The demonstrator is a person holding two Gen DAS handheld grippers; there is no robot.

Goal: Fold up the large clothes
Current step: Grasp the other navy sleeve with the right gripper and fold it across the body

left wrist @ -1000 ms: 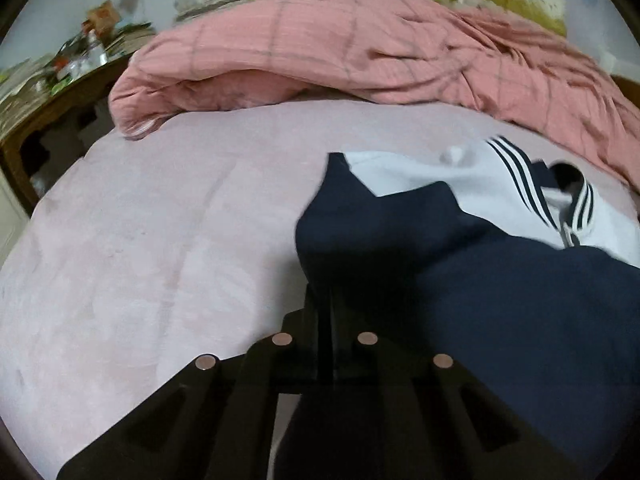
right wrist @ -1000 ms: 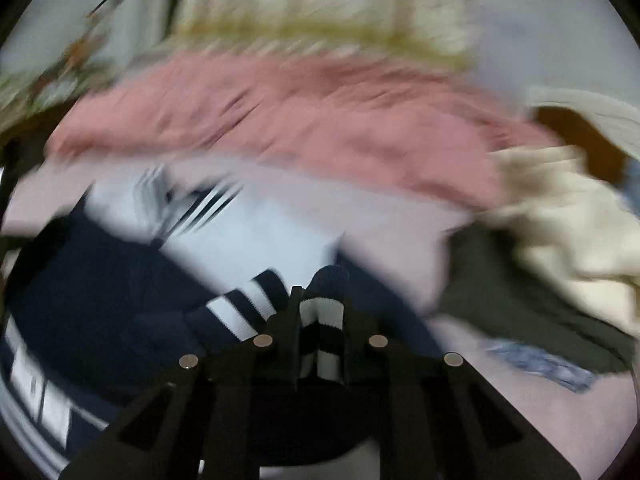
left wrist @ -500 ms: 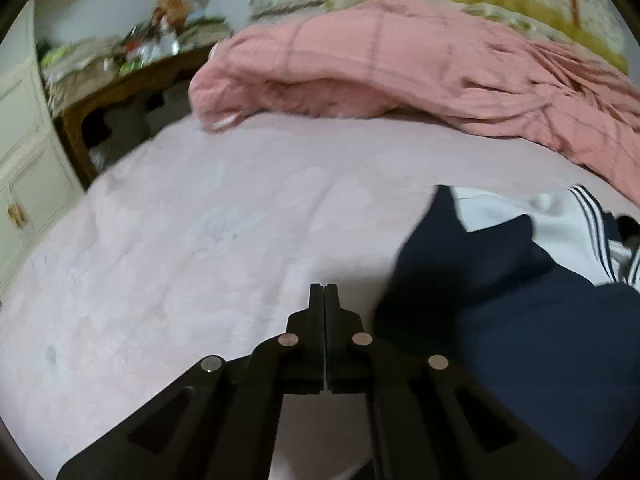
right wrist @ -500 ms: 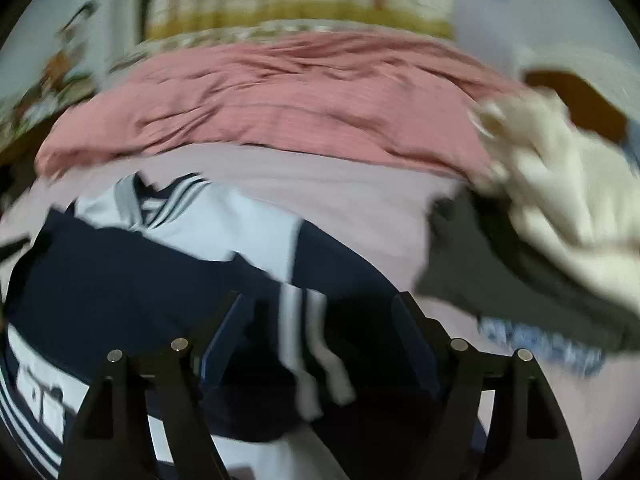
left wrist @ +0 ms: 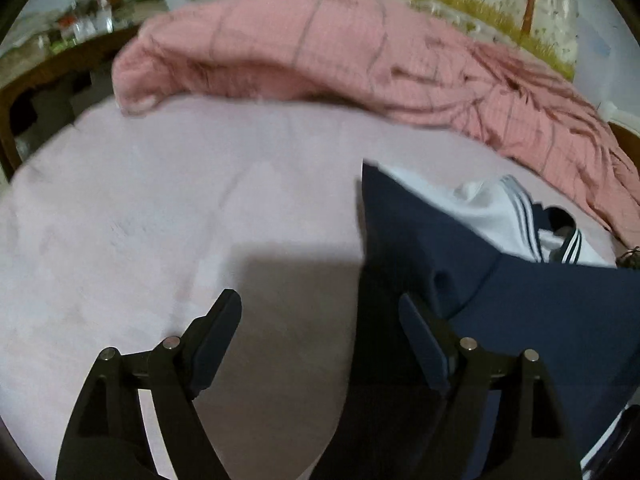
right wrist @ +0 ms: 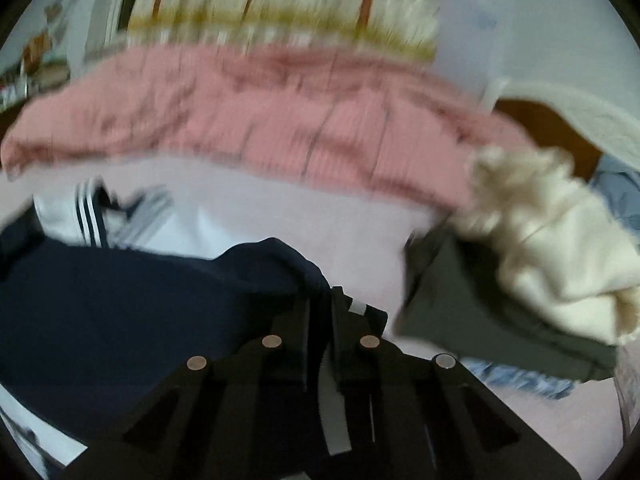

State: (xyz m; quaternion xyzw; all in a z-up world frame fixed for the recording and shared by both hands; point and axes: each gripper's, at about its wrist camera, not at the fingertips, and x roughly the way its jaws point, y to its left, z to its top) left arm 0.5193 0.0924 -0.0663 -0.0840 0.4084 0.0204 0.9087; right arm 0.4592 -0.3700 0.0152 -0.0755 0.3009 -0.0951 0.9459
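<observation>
The navy-and-white garment (left wrist: 540, 300) lies on the bed (left wrist: 160, 208), filling the lower right of the left view. The left hand-held gripper (left wrist: 320, 312) has just opened, its jaws straddling the garment's left edge without pressing it. The right hand-held gripper (right wrist: 320, 304) has just closed, pinching the garment's striped sleeve end at lower centre, so it is the nearer hand.

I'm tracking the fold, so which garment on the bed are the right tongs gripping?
The navy and white sailor top: the right tongs are shut on its striped edge. The cream sweater and the dark green garment lie untouched alongside.
</observation>
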